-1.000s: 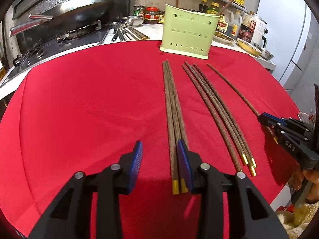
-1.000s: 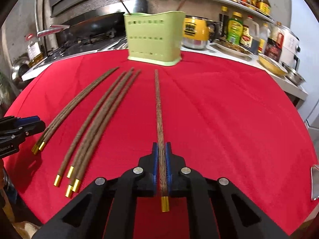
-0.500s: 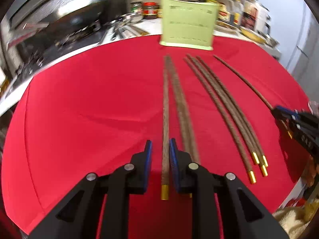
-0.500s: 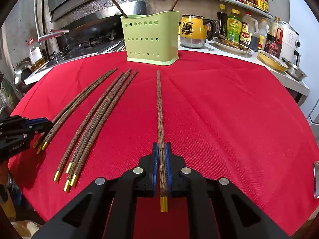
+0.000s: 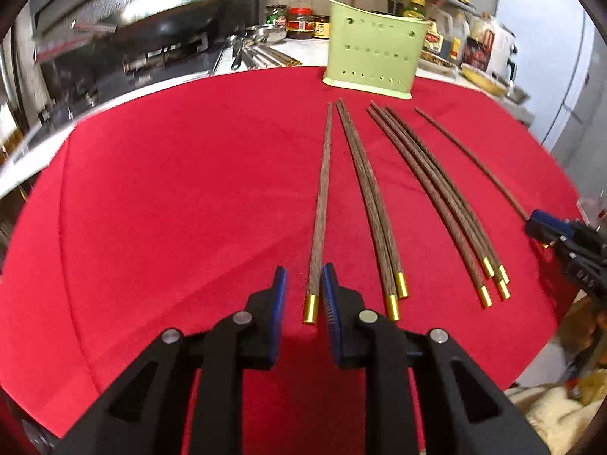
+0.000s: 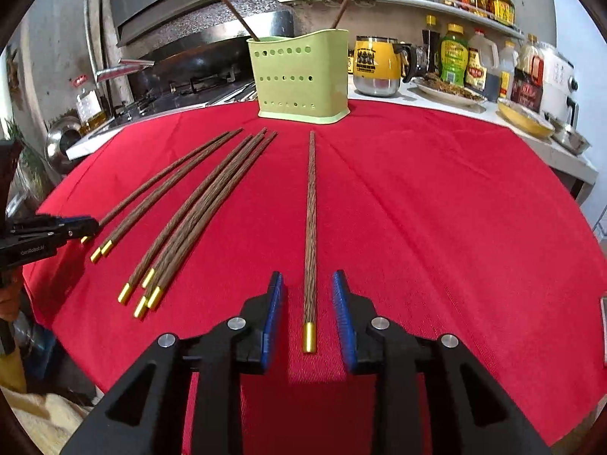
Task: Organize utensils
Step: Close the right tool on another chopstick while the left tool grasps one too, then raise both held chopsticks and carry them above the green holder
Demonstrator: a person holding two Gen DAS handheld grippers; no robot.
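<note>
Wooden chopsticks with gold ends lie on a red cloth (image 5: pixel 170 189). My left gripper (image 5: pixel 301 276) straddles the gold end of the leftmost chopstick (image 5: pixel 322 189); a gap shows beside it and the pads do not press. Right of it lie a pair (image 5: pixel 364 189) and several more (image 5: pixel 428 182). My right gripper (image 6: pixel 308 276) is opening around a lone chopstick (image 6: pixel 311 208), which rests on the cloth between the parted pads. Each gripper shows in the other's view: the right gripper (image 5: pixel 538 223) and the left gripper (image 6: pixel 87 225). A green holder (image 6: pixel 303 76) at the cloth's far edge holds two upright chopsticks.
Behind the cloth is a stove with a wok (image 5: pixel 151 38) and a counter with metal utensils (image 5: pixel 258 53). A yellow mug (image 6: pixel 375 64), sauce bottles (image 6: pixel 455 57), a plate (image 6: pixel 447 91) and bowls (image 6: pixel 527 117) stand at the back right.
The right jaws have parted and let go of the lone chopstick, which now lies on the cloth. The left jaws narrowed around one chopstick, now apart from its neighbours, and the gripper drew back.
</note>
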